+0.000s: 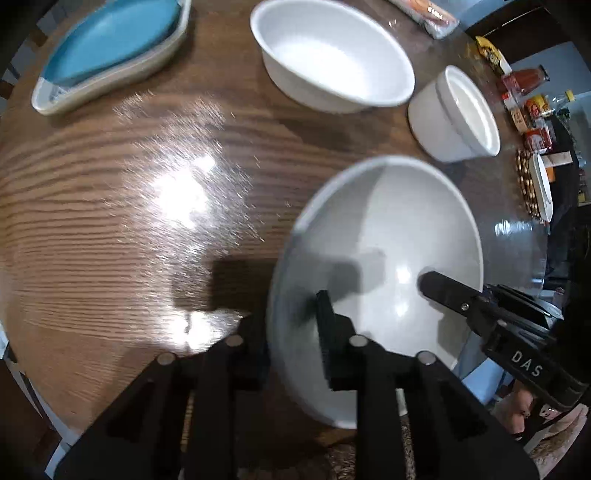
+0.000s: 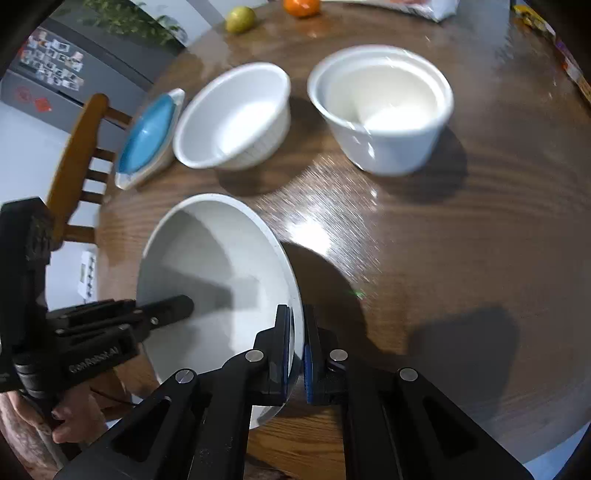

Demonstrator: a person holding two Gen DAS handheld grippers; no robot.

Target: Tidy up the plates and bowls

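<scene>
A large pale grey bowl (image 1: 384, 221) (image 2: 221, 266) is at the near edge of the wooden table (image 1: 110, 221). My left gripper (image 1: 291, 317) is shut on the bowl's rim, one pad inside and one outside. On the opposite side my right gripper (image 2: 297, 317) is shut on the rim, which shows between its blue-edged pads. One finger (image 1: 443, 291) of the right gripper reaches into the bowl in the left wrist view, and a left finger (image 2: 173, 306) does so in the right wrist view. I cannot tell whether the bowl rests on the table.
Farther back stand a wide white bowl (image 1: 332, 55) (image 2: 232, 114), two nested white bowls (image 1: 454, 114) (image 2: 380, 107) and a blue plate in a cream oval dish (image 1: 110, 48) (image 2: 147, 136). Fruit (image 2: 240, 18) and packets lie at the far edge. A wooden chair (image 2: 77, 158) stands on the left.
</scene>
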